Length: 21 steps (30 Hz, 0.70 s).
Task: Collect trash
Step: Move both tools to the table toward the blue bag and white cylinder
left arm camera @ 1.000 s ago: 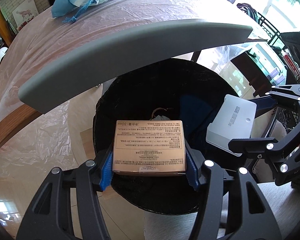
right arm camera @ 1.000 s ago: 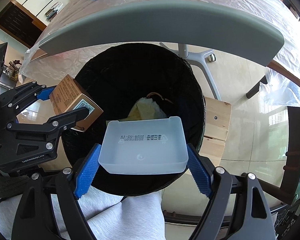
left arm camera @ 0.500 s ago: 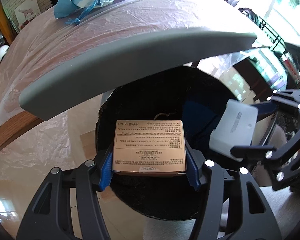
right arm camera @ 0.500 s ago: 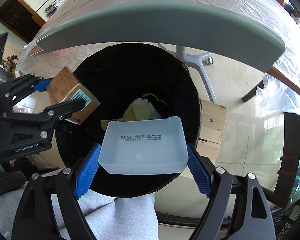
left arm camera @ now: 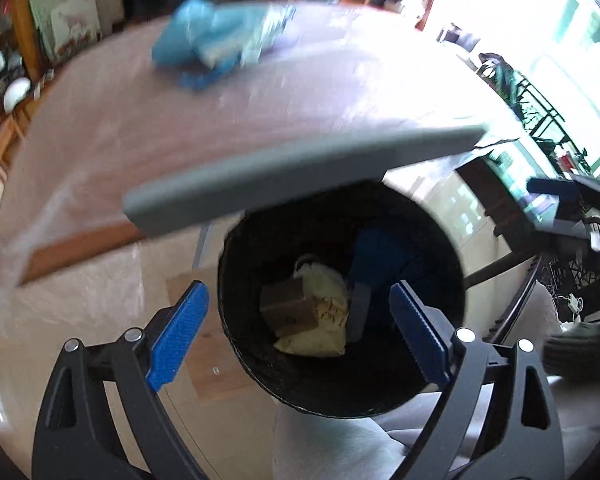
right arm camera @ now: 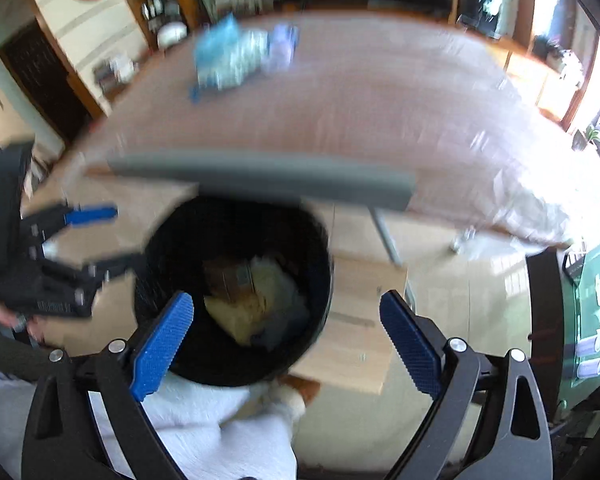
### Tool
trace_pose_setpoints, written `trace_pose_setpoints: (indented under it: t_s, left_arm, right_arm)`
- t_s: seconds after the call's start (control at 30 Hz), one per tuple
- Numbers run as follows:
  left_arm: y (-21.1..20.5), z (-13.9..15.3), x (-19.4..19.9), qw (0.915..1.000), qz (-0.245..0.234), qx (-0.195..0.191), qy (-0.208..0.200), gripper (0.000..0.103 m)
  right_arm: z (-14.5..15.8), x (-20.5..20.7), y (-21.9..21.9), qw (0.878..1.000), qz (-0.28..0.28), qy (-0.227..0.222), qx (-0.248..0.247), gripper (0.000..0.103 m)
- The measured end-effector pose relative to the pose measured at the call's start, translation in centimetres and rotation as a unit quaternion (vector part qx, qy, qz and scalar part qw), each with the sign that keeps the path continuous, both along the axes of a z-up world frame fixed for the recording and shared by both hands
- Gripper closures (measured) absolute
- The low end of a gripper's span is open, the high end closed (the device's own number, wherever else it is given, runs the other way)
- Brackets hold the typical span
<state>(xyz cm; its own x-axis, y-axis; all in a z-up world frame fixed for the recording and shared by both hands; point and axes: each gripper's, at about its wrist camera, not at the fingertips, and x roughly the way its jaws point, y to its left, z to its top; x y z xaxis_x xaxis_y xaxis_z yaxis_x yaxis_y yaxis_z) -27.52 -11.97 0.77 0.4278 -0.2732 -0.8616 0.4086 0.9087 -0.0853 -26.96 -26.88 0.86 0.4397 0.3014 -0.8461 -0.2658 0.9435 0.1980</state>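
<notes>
**Both claws spread, both pieces down in the bin**

The left gripper (left arm camera: 296,332) hangs over the one black trash bin (left arm camera: 236,340), its two blue pads spread wide with nothing between them; those jaws have just been opening. Down at the bottom lies one brown cardboard box (left arm camera: 288,308), tilted on a yellowish bag (left arm camera: 324,332). Beside them, against the right wall, one whitish plastic tray (left arm camera: 358,312) stands on edge, blurred.

Over to the right gripper (right arm camera: 282,344): its jaws have just been opening too, wide apart and empty above the same bin. Two grippers, two items dropped.

Up on the plastic-covered table (right arm camera: 380,112) sits one blue bundle (right arm camera: 228,60), with a pale clear item (right arm camera: 282,46) beside it, too smeared to name. One wooden stool (right arm camera: 360,320) stands just beside the bin.
</notes>
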Motion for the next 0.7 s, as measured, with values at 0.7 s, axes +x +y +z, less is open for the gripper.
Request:
trace_pose_setpoints:
  t_s: [0.7]
  left_arm:
    - [3.2, 8.7, 14.1, 0.9904, 0.103, -0.045, -0.08, 0.004]
  right_arm:
    - [6.8, 20.0, 1.2, 0.991, -0.077, 0.004, 0.114, 0.025]
